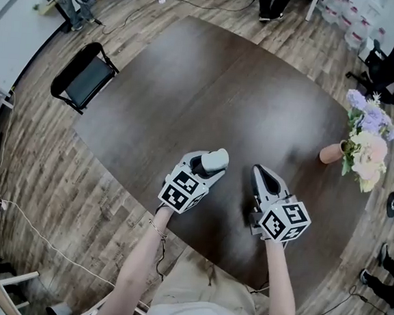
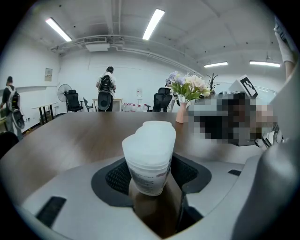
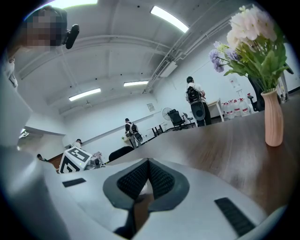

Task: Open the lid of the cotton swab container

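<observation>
A white cotton swab container with its heart-shaped lid on top sits between the black pads of my left gripper. The pads press on its sides. In the head view the container shows at the tip of the left gripper, over the dark table near its front edge. My right gripper lies a short way to the right, pointing away from me. Its jaws are shut with nothing between them.
A pink vase with pale flowers stands on the table at the right; the vase also shows in the right gripper view. A black chair stands at the table's far left. People stand in the background of the room.
</observation>
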A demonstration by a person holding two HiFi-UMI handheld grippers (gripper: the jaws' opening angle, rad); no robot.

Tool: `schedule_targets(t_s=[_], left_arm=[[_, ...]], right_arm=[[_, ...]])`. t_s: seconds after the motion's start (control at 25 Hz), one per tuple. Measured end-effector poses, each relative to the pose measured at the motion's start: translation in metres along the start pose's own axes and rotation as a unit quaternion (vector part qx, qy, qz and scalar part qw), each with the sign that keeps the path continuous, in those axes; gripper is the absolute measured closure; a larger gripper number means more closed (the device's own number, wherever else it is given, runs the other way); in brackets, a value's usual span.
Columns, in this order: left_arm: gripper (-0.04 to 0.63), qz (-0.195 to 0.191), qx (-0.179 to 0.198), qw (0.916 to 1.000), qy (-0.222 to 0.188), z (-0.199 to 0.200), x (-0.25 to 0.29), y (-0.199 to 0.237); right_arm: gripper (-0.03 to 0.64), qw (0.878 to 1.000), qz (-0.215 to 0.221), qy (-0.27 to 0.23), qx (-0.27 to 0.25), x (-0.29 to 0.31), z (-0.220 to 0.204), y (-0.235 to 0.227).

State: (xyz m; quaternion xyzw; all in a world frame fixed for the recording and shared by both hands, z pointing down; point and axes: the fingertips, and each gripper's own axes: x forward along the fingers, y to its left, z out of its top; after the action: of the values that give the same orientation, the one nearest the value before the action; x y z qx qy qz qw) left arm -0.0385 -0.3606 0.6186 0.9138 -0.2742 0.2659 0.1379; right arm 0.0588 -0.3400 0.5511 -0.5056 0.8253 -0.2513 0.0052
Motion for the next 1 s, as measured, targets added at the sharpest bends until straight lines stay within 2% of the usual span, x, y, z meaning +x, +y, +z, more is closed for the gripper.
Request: schedule_targets(t_s=[0.16, 0.32, 0.6, 0.76, 1.0], left_arm=[[0.328, -0.030, 0.005, 0.9995, 0.001, 0.009, -0.018, -0.026], [0.328, -0.058, 0.012, 0.9982, -0.004, 0.021, -0.036, -0.054], [0.328, -0.082, 0.021, 0.9963, -0.014, 0.043, -0.070, -0.092], [0.328, -0.092, 0.026, 0.9953, -0.017, 0.051, -0.090, -0.109], [0.328, -0.099, 0.033, 0.9945, -0.012, 0.055, -0.111, -0.126]], right_arm=[[0.595, 1.000, 0.027, -0.010, -0.005, -0.008, 0.011, 0.015], [0.595, 0.997, 0.076, -0.024, -0.013, -0.020, 0.023, 0.034], [0.595, 0.987, 0.147, -0.047, -0.031, -0.047, 0.044, 0.063], [0.595, 0.978, 0.197, -0.059, -0.045, -0.066, 0.056, 0.085], [0.594, 0.958, 0.272, -0.040, -0.084, -0.083, 0.060, 0.122]])
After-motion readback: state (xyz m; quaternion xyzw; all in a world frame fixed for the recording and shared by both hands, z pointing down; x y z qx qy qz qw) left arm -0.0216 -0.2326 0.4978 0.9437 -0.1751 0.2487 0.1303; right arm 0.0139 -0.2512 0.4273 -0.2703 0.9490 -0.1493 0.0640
